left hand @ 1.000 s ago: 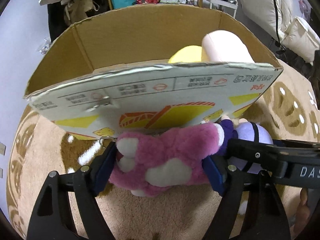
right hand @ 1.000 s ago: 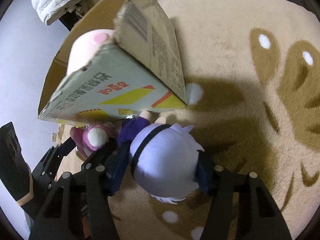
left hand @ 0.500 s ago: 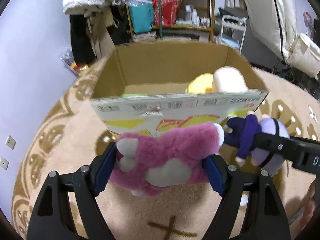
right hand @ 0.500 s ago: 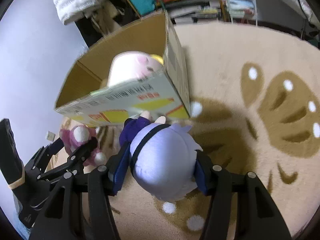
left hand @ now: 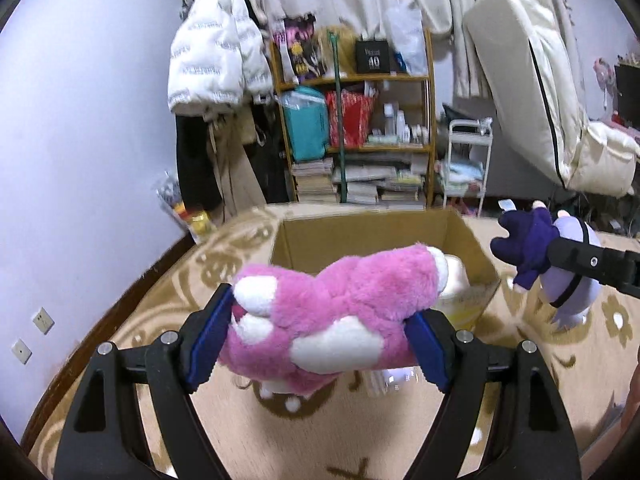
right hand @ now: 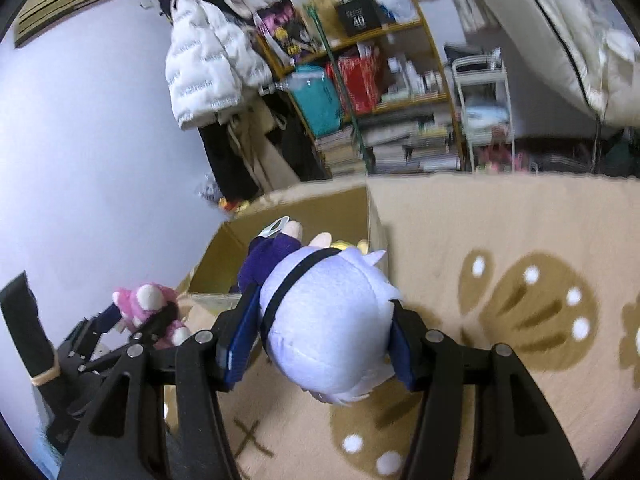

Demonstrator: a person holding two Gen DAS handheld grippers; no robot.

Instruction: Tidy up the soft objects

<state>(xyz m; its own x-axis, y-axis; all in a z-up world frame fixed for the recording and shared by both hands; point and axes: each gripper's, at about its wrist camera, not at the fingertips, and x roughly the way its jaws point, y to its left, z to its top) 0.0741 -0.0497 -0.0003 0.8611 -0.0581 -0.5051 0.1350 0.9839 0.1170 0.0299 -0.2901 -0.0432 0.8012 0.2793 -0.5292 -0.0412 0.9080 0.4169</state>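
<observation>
My left gripper (left hand: pixel 320 340) is shut on a pink plush with white patches (left hand: pixel 332 308), held in the air in front of an open cardboard box (left hand: pixel 360 236) on the rug. My right gripper (right hand: pixel 316 344) is shut on a pale lilac plush doll with a purple outfit (right hand: pixel 332 320), also lifted, near the box (right hand: pixel 304 208). Inside the box lie a cream plush (left hand: pixel 454 276) and a yellow one (right hand: pixel 348 245). In the left wrist view the doll (left hand: pixel 532 248) hangs at the right; the right wrist view shows the pink plush (right hand: pixel 146 304) at the lower left.
A beige rug with brown patterns (right hand: pixel 520 280) covers the floor. Behind the box stand a cluttered wooden shelf (left hand: pixel 360 120), a white puffer jacket on hanging clothes (left hand: pixel 212 64), a small white cart (left hand: pixel 466 160) and a leaning mattress (left hand: pixel 528 80). A lilac wall (left hand: pixel 80 140) runs along the left.
Both grippers have risen with their plush toys and tilted up. The box, which loomed right over the toys, now sits lower and farther off, its inside in view, with the shelf and wall showing.
</observation>
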